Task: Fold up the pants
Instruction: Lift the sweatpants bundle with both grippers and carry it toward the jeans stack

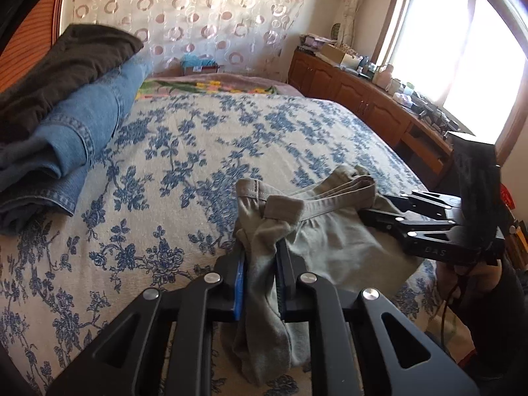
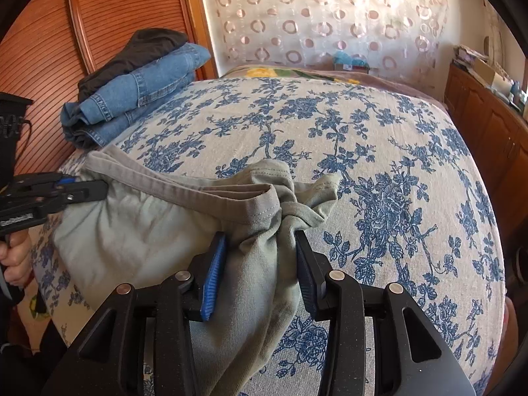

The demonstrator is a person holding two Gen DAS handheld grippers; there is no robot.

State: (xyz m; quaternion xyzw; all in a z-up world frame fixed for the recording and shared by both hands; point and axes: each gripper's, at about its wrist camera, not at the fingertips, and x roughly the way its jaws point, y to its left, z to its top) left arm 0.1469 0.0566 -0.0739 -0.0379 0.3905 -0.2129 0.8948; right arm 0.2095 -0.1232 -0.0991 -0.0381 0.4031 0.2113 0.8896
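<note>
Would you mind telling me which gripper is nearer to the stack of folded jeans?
Left. The left gripper, clamping the grey pants, sits on the side of the folded jeans; the right gripper holds the pants' far end.

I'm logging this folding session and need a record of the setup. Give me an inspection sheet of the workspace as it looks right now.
Surface: bed with a blue floral cover, bare beyond the pants.
Job's things: grey-green pants lie bunched at the near edge, waistband facing up.
Clutter: folded jeans under a dark garment at the far left corner.
Grippers: left gripper shut on a bunch of the pants; right gripper holds the other bunch between wider-set jaws.
Cables: a thin cord hangs by the hand under the right gripper.
Surroundings: wooden cabinet with small items on top, bright window, circle-pattern curtain.
</note>
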